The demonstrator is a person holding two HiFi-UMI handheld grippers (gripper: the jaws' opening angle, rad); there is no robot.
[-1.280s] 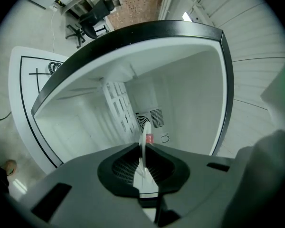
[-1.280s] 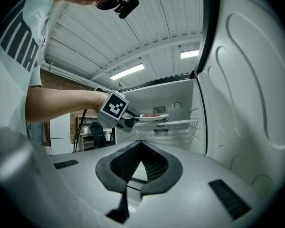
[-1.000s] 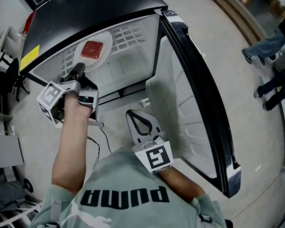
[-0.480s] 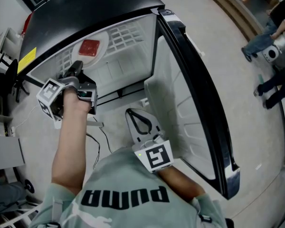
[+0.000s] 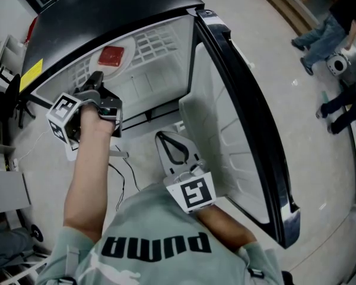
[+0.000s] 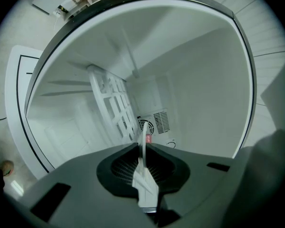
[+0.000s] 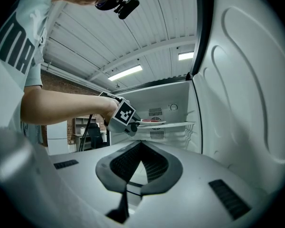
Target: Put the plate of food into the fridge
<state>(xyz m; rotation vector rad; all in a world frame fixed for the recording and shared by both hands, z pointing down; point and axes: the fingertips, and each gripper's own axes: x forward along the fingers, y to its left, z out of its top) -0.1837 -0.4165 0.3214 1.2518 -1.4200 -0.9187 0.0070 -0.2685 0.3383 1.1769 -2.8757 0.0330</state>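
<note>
In the fridge [image 5: 107, 10], over the wire shelf [image 5: 157, 43]: the white plate [image 5: 123, 66] with a red piece of food [image 5: 111, 56] on it, at the shelf's left part; whether the plate's base rests on the wires cannot be told
Fridge door [image 5: 243, 129]: swung wide open, to the right of the cabinet in the head view, white inner lining facing the person
Left gripper [image 5: 96, 81]: reaches into the cabinet, jaws closed on the near rim of the plate
Left gripper view: the plate [image 6: 143, 148] appears edge-on, a thin white line pinched between the two dark pads [image 6: 121, 167]; the food [image 6: 147, 138] shows as a small red patch beyond them; the wire shelf [image 6: 111, 99] and a vent grille [image 6: 159, 121] lie behind
Right gripper [image 5: 165, 141]: held low and close to the body, well apart from the plate, in front of the open cabinet; jaws brought together at the tips, nothing between them
Right gripper view: the jaws [no contents] frame the scene; the left gripper [image 7: 128, 122] holds the plate [image 7: 149, 122] level at the front of the shelf [image 7: 173, 125]; the door lining [image 7: 247, 103] fills the right side
Marker cubes: one on the left gripper [image 5: 62, 116], one on the right gripper [image 5: 193, 193]
Background, head view: the legs of another person [image 5: 320, 34] on the floor at upper right
</note>
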